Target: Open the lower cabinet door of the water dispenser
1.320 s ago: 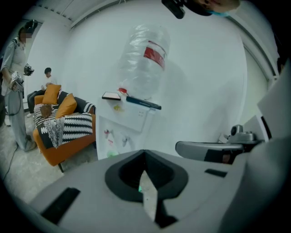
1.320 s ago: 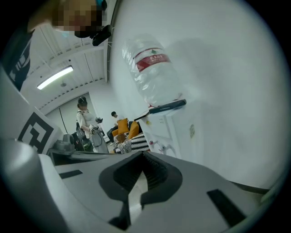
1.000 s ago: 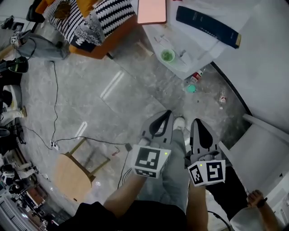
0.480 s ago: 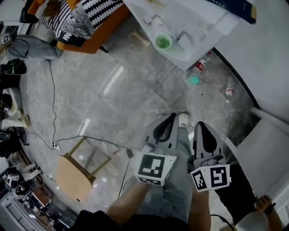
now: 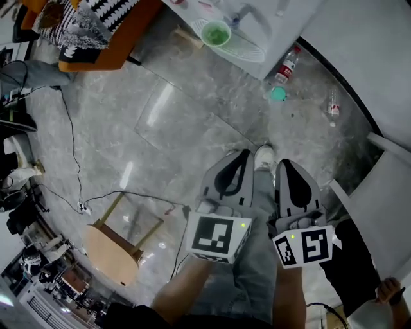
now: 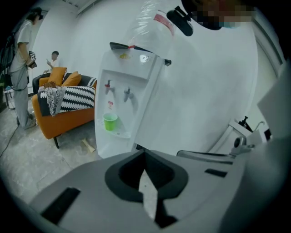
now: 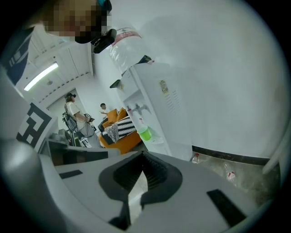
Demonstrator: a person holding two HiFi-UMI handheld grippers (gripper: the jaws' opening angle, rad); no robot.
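At the far left of the head view a wooden stool (image 5: 110, 249) stands on the grey marble floor (image 5: 167, 128), and a thin black cable (image 5: 72, 144) runs past it. Above, at the upper left, is an orange sofa (image 5: 106, 54) with a black-and-white striped cushion (image 5: 109, 9).

The water dispenser (image 5: 257, 22) stands at the top centre against the white wall (image 5: 366, 51). A green cup (image 5: 215, 32) sits on its drip tray. In the left gripper view the dispenser (image 6: 122, 104) faces the camera with an upturned water bottle (image 6: 150, 27) on top. Its lower cabinet door (image 6: 108, 144), below the tray, looks shut. It is well apart from both tools.

The left hand-held gripper (image 5: 243, 155) is low in the middle, over the person's grey trouser leg (image 5: 253, 270) and pointing towards the dispenser. Its own view shows the jaws closed tip to tip with nothing between them (image 6: 144, 155).

Just beside it, the right hand-held gripper (image 5: 283, 166) points the same way. Its jaws are likewise closed and empty (image 7: 142, 155).

To the right of the dispenser's base a plastic bottle (image 5: 289, 64) and a teal cap (image 5: 277, 94) lie on the floor. A second small bottle (image 5: 332, 103) lies further right, near the wall's dark skirting.
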